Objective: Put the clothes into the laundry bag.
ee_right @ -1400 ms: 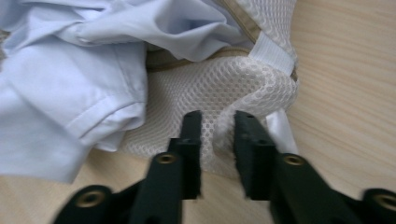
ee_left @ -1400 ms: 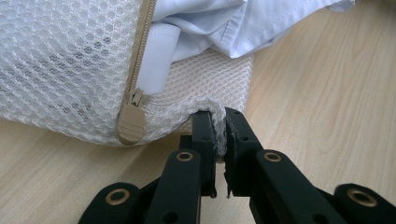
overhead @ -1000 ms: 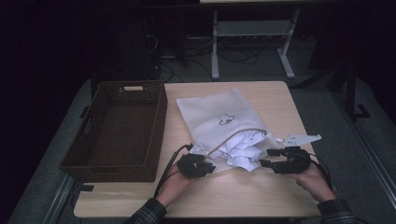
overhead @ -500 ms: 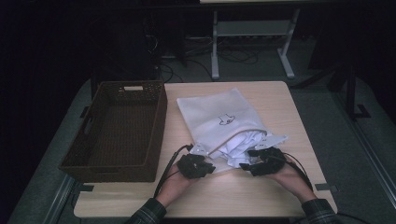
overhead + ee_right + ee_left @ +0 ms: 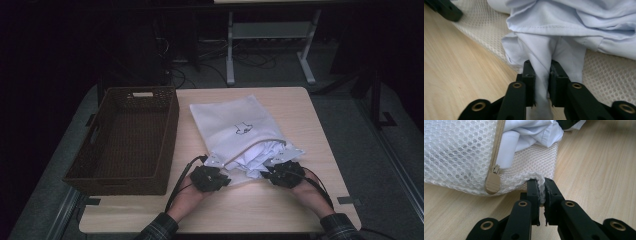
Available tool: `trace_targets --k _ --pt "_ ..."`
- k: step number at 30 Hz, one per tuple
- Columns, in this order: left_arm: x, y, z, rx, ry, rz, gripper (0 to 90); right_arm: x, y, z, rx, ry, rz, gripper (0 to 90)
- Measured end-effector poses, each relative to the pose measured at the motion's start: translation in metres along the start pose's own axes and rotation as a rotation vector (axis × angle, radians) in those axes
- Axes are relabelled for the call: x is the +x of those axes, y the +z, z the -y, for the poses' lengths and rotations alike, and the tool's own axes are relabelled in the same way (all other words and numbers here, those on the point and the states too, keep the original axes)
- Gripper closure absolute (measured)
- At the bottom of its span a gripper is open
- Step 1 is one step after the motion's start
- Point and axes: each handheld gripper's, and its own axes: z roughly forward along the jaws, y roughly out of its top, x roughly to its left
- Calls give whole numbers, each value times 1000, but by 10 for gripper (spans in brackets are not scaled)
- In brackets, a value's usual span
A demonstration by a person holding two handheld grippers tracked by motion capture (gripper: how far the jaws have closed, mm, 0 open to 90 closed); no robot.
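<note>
My left tool [image 5: 541, 192] pinches the white mesh zip bag's [image 5: 456, 152] edge; my right tool [image 5: 541, 75] clamps a pale blue cloth fold [image 5: 544, 52], its remainder hidden inside.

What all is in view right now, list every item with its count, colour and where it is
Mesh laundry bag: one, white, table centre, open end toward the person.
Garment: one, pale blue-white, spilling from the bag's open end.
Zipper pull: one, beige, on the bag's edge.
Basket: one, dark brown wicker, left of the bag.
Table: one, light wood.
Left gripper: one, black, jaws pinching the bag's edge.
Right gripper: one, black, jaws pinching the garment.
</note>
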Motion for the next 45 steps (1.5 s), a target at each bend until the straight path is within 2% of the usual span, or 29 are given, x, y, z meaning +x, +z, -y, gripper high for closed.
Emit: trace_targets --k 5,8,13,21,27,45 --pt "-1 -1 -1 -6 3 0 839 3 -5 -11 -25 25 -33 792" --pt "-1 -1 -1 -6 4 1 839 5 -6 -17 -38 21 -38 793" --pt "-2 -1 -1 -6 4 4 839 8 -5 -25 -64 47 -57 792" --pt "-4 0 -1 -2 13 19 840 10 0 -40 -96 62 -60 792" --pt "-4 -1 -2 -3 14 22 840 13 11 -47 -95 65 -53 792" --pt "-5 -2 -2 -9 10 28 840 9 25 -61 -107 62 -46 791"
